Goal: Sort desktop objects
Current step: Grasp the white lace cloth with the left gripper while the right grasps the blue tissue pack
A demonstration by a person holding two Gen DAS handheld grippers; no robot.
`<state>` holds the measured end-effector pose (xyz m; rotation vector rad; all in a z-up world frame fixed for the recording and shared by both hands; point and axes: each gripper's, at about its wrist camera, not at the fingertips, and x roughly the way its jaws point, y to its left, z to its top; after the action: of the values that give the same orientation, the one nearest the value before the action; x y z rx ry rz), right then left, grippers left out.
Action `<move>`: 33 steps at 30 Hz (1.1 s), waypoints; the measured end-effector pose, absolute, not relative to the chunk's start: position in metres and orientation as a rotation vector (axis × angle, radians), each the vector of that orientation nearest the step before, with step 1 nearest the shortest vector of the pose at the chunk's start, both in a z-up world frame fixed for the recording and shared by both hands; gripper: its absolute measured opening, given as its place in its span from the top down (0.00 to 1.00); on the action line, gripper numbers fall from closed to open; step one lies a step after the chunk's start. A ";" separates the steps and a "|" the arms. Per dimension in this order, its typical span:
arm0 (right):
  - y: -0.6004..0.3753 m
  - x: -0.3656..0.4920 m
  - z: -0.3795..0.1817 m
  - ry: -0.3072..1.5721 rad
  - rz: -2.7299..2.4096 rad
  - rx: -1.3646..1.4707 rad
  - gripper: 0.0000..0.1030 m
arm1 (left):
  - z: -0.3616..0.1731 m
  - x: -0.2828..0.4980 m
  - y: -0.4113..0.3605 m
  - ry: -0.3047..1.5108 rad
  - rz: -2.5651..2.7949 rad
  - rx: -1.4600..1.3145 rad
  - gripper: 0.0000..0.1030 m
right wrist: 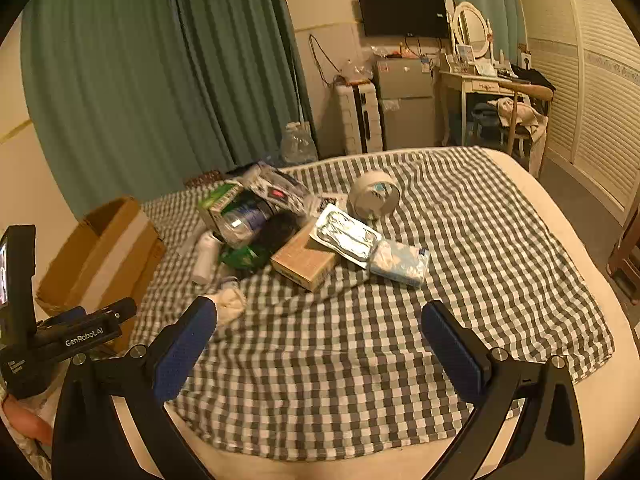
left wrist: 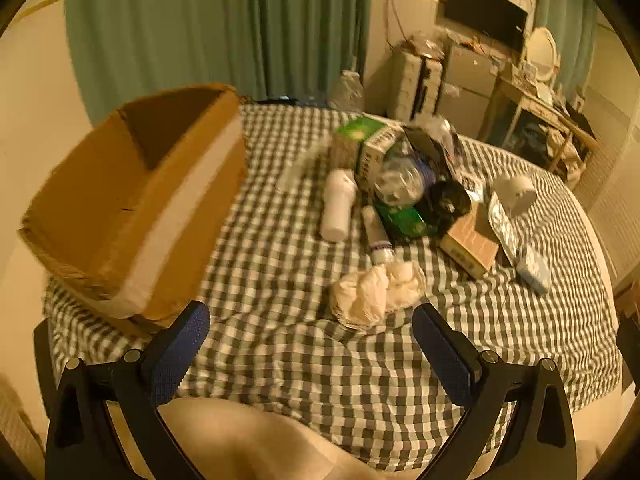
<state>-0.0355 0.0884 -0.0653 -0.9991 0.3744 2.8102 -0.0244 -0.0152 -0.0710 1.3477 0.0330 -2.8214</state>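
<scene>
Desktop objects lie in a loose heap on the checked cloth (right wrist: 360, 360) that covers the bed, and the open cardboard box (left wrist: 132, 208) at the cloth's left edge serves as the landmark. Just right of the box, a white bottle (left wrist: 339, 205) lies on its side, its long axis running away from the camera. Beyond it a green-and-white carton (left wrist: 370, 140) leans on a clear plastic bottle (left wrist: 400, 178); its print is too blurred to read. Further right of the box come a black bundle (left wrist: 448, 200), a green packet (left wrist: 404, 220) and a brown carton (right wrist: 306, 264), with a silver foil pack (right wrist: 346, 236) overlapping its top and a pale blue tissue packet (right wrist: 400, 262) touching the foil's end. A white tape roll (right wrist: 374, 196) sits at the far side of the heap, its open side facing the camera. Crumpled white paper (left wrist: 378, 292) lies nearest the cameras, apart from the heap.

The only readable writing is "GenRobot.AI" on the left gripper's body, seen in the right wrist view.

The left gripper (left wrist: 311, 318) hovers over the cloth just right of the box's near corner, fingers spread wide, with the crumpled paper just ahead of them, untouched. The right gripper (right wrist: 320, 312) hangs further right, fingers equally wide apart over bare cloth, holding nothing.
</scene>
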 end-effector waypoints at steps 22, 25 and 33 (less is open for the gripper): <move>0.184 -0.140 -0.109 0.237 2.694 -1.393 0.00 | -0.168 -0.109 0.030 0.097 -2.669 1.689 0.02; 0.193 -0.163 -0.135 0.202 2.654 -1.480 0.00 | -0.172 -0.112 0.027 0.129 -2.669 1.708 0.03; 0.201 -0.188 -0.191 0.558 2.532 -1.447 0.00 | -0.174 -0.119 0.027 0.157 -2.699 1.697 0.05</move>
<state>-0.1885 0.2009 -0.1914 -1.4472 0.5583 2.5321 -0.1190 0.0274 -0.1739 1.6970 0.1570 -2.6988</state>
